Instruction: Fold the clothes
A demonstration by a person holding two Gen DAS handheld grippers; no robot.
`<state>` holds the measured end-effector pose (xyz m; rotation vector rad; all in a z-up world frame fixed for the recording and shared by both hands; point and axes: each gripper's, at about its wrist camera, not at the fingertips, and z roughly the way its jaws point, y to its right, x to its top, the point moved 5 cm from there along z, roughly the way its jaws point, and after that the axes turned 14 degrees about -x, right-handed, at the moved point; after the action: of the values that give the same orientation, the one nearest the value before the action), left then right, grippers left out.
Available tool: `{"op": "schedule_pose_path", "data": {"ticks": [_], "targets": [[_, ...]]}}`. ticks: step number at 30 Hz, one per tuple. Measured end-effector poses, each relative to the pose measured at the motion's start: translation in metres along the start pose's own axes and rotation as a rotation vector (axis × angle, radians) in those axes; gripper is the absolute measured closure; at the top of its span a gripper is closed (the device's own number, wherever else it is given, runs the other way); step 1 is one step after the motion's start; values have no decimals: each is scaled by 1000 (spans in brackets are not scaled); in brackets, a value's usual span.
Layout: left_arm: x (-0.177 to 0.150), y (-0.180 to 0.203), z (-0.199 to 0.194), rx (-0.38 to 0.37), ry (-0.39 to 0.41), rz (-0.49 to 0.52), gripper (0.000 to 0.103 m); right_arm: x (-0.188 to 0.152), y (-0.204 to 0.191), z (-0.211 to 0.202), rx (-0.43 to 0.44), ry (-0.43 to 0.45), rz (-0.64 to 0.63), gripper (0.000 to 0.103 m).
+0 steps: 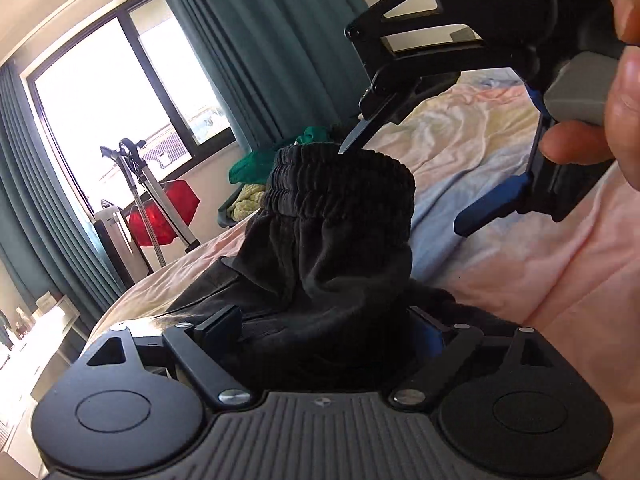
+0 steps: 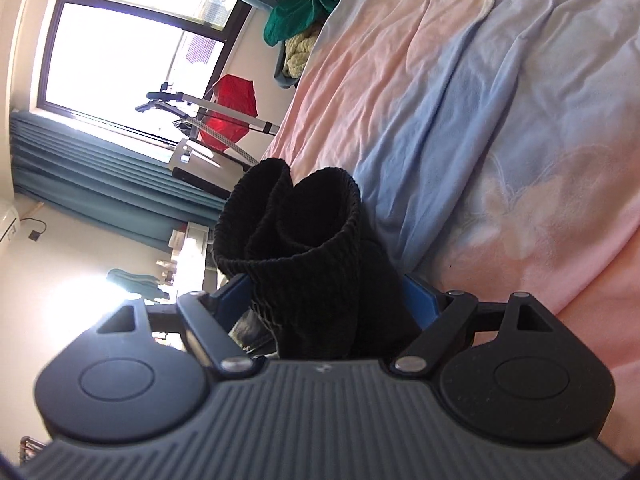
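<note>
Above the bed [image 1: 500, 264], the black garment [image 1: 332, 240] is held up between both grippers, its ribbed elastic waistband bunched at the top. In the left wrist view, the left gripper [image 1: 320, 332] is seen with its jaws closed on the lower dark cloth, while the right gripper [image 1: 404, 184] appears at 1 o'clock, gripped by a hand [image 1: 624, 88]. In the right wrist view, the right gripper [image 2: 324, 304] is shown with its jaws clamped on the gathered waistband of the garment [image 2: 304, 248]. Pink and blue bedding is spread at 3 o'clock. A green cloth [image 2: 300, 4] is piled at 12 o'clock, beside the window [image 2: 120, 40].
</note>
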<state>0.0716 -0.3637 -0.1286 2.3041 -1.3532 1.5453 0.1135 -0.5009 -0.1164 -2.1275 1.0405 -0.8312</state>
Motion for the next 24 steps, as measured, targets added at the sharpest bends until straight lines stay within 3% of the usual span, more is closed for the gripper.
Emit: {"op": "schedule_pose_path", "data": {"ticks": [3,9,12,15,18,21,23,24], "targets": [[-27,-26,-26,27,-46,54,13,-4,-11,0,8,-9,-46,18],[-70,-86,-57,121,-189,19,15,-9,-20,22,-47,-74,-51,17],[-81,-102,-65,123,-181,-59,16,-12,-25,29,-74,-62,-78,17],[-89,-110,-74,141,-140,-102,16,-15,-36,34,-115,2,-159,17],[-93,-120,-83,160,-112,-226,15,-12,-47,40,-135,80,-217,19],[-102,-132,-94,170,-115,-338,14,-9,-53,44,-159,147,-243,28],[-113,-142,-103,162,-115,-433,13,-9,-53,41,-152,200,-229,52],[-118,-149,-107,149,-105,-492,13,-8,-53,39,-143,223,-224,53]]}}
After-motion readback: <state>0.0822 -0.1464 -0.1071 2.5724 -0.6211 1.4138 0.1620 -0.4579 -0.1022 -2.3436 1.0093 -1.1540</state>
